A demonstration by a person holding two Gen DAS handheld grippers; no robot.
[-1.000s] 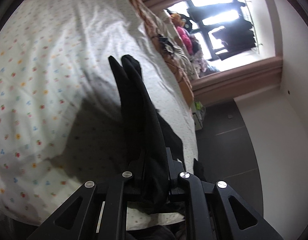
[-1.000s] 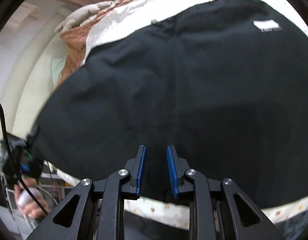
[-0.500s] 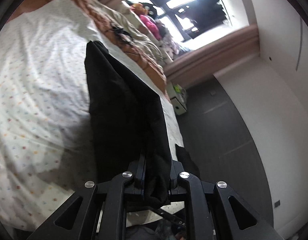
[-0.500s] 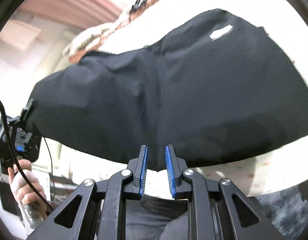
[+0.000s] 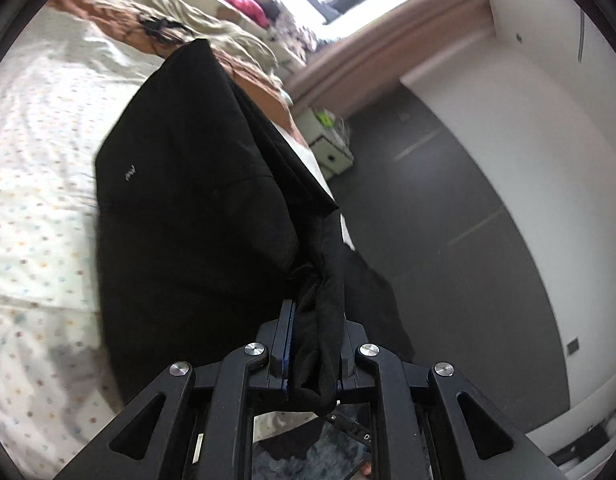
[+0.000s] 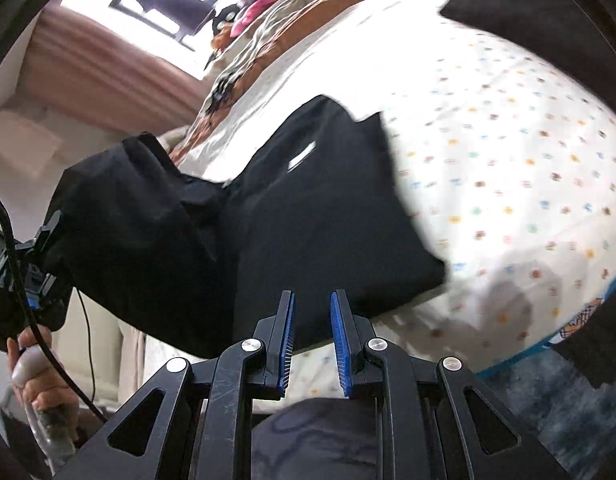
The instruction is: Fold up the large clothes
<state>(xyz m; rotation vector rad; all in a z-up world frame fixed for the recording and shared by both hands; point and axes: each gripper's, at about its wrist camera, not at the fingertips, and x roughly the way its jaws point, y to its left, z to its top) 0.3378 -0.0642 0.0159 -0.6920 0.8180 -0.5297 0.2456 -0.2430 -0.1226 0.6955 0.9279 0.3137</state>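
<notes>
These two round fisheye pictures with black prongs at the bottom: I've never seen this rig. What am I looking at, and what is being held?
No robot: a person holds a two-finger gripper in each hand, with a camera on each looking along its jaws. In the left view, the left gripper is clamped on a bunched edge of a black garment, which drapes onto a bed with a dotted sheet. In the right view, the right gripper is open and holds nothing; the person's left hand shows at the side.

The black garment (image 5: pixel 195 200) is doubled over, one bunched corner lifted off the bed, the rest draped across the dotted sheet (image 6: pixel 508 152).
</notes>
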